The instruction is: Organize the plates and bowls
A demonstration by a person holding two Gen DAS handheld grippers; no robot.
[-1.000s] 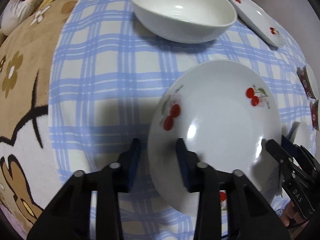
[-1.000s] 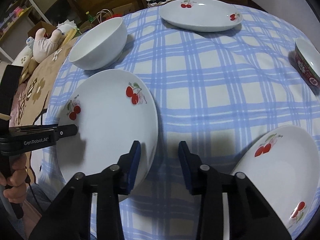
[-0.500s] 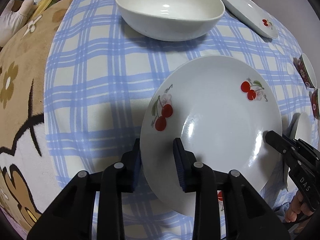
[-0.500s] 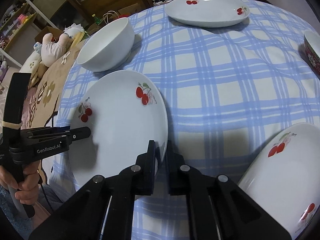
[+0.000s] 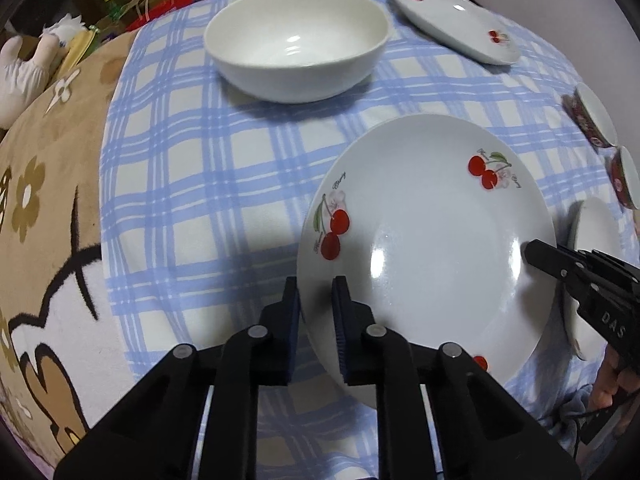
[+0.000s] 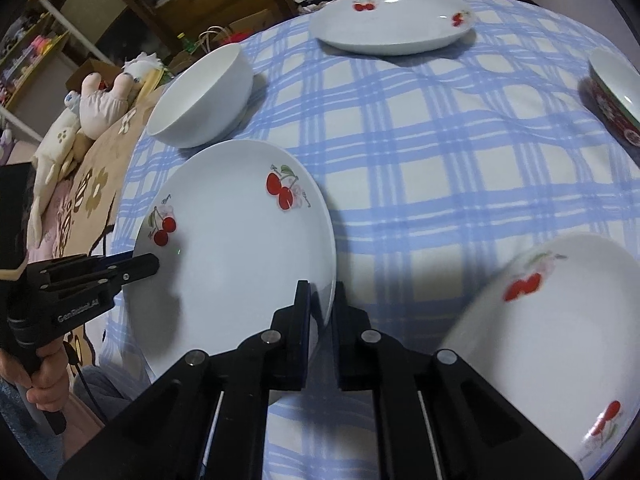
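Left wrist view first: I have my left gripper (image 5: 316, 304) clamped on the near-left rim of the cherry plate (image 5: 432, 248), one finger under the edge and one on top; its jaws have just been closing onto that rim. The plate sits slightly tilted over the blue checked cloth (image 5: 192, 184), which lies over a brown flowered blanket (image 5: 48, 216). My right gripper (image 5: 532, 254) comes in from the right and pinches the opposite edge of the same plate. Beyond it stands a white bowl (image 5: 296, 40), and farther right a second cherry plate (image 5: 456, 20) lies flat. Two small red-patterned bowls (image 5: 592, 120) sit at the right border, and another white dish (image 5: 596, 268) peeks out behind the right gripper. Right wrist view next: my right gripper (image 6: 322, 304) is pressed shut on the plate's (image 6: 232, 256) near-right rim, the thin edge between its pads. My left gripper (image 6: 150, 266) grips the far-left edge, with a hand (image 6: 44, 384) around its handle below. The white bowl (image 6: 200, 100) stands just behind the plate, the second cherry plate (image 6: 392, 20) is well beyond, a third cherry plate (image 6: 552, 344) lies blurred at lower right, and one red-patterned bowl (image 6: 612, 92) is at the right edge.
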